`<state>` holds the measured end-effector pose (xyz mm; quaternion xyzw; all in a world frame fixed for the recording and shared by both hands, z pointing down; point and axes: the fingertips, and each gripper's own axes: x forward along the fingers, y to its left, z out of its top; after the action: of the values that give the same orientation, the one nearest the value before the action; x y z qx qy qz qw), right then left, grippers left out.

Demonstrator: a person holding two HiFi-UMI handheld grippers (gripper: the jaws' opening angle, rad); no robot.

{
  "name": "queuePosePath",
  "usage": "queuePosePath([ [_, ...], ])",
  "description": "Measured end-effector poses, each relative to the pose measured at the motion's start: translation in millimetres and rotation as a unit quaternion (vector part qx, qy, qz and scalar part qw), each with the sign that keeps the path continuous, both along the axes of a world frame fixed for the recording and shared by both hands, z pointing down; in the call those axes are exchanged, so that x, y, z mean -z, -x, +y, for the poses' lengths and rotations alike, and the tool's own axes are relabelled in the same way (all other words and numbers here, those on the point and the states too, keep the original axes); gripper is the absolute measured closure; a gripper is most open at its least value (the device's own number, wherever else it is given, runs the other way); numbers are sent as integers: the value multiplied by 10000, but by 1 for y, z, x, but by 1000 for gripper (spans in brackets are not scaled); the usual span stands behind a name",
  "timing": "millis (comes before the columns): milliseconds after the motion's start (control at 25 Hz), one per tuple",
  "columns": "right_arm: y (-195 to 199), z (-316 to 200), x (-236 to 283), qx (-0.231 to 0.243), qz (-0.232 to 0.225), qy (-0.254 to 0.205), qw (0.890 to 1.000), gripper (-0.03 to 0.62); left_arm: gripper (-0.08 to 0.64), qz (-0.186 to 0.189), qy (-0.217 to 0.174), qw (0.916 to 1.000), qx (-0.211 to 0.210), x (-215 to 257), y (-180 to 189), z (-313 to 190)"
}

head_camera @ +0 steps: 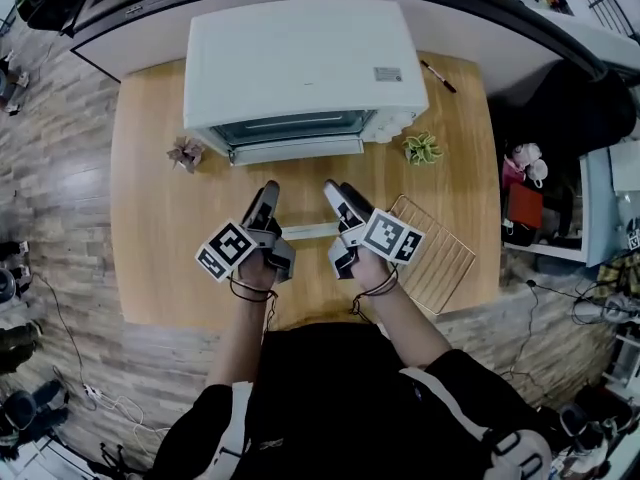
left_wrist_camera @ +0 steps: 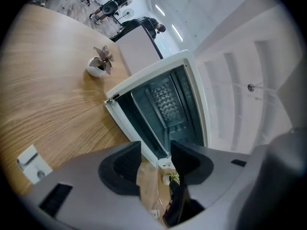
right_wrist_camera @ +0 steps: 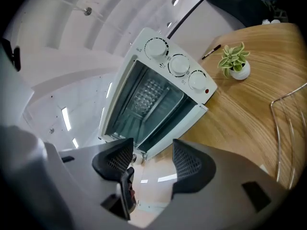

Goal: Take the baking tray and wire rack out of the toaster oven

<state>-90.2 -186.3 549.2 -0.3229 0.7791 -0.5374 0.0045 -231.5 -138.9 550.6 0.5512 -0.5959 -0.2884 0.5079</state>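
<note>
The white toaster oven stands at the back of the wooden table, its door folded down. Its cavity shows only a dimpled back wall. The wire rack lies flat on the table to the right, beside my right hand. A pale strip, seemingly the far rim of the shiny baking tray, lies on the table between the grippers. My left gripper and right gripper point at the oven from just in front of it. Both are open with nothing between the pads.
A small green plant in a white pot sits right of the oven and a brownish plant sits left of it. A pen lies at the back right. The table's front edge is close to my body.
</note>
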Motion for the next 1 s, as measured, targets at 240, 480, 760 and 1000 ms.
queuePosePath([
  [240,20,-38,-9,-217,-102,93,9997,336,364,147,67,9998,108,-17,29,-28],
  [480,34,-71,-23,-453,-199,294,9983,336,365,307,20,9991,306,-26,55,-55],
  [760,43,-104,-41,-751,-366,475,9954,336,365,354,6,9988,337,-38,65,-82],
  [1000,46,-125,-52,-1034,-556,621,9911,337,365,400,-7,9981,464,-49,76,-97],
])
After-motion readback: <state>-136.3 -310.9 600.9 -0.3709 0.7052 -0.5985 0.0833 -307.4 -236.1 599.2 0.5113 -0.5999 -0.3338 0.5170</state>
